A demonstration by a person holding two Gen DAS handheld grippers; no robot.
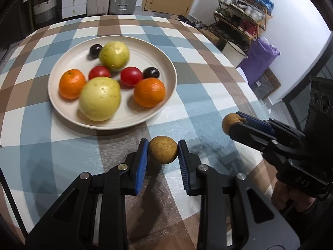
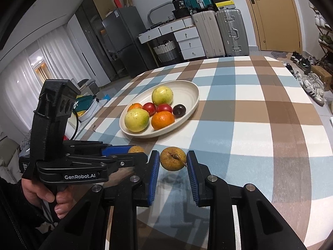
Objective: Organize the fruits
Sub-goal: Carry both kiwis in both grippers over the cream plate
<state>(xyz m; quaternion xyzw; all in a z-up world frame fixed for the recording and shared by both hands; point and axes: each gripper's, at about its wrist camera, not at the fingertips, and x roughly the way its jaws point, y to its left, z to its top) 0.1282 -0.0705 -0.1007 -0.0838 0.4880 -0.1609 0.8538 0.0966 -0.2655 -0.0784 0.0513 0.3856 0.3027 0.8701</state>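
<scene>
A cream plate sits on the checked table and holds two green-yellow apples, two oranges, two red tomatoes and two dark plums. My left gripper is shut on a small brown longan, held just above the table in front of the plate. My right gripper is shut on a second brown longan with a short stem, to the right of the left one; it also shows in the left wrist view.
The table edge curves away on the right. Beyond it stand a shoe rack, a purple bag, suitcases, white drawers and a fridge. The left gripper body lies close beside the right fingers.
</scene>
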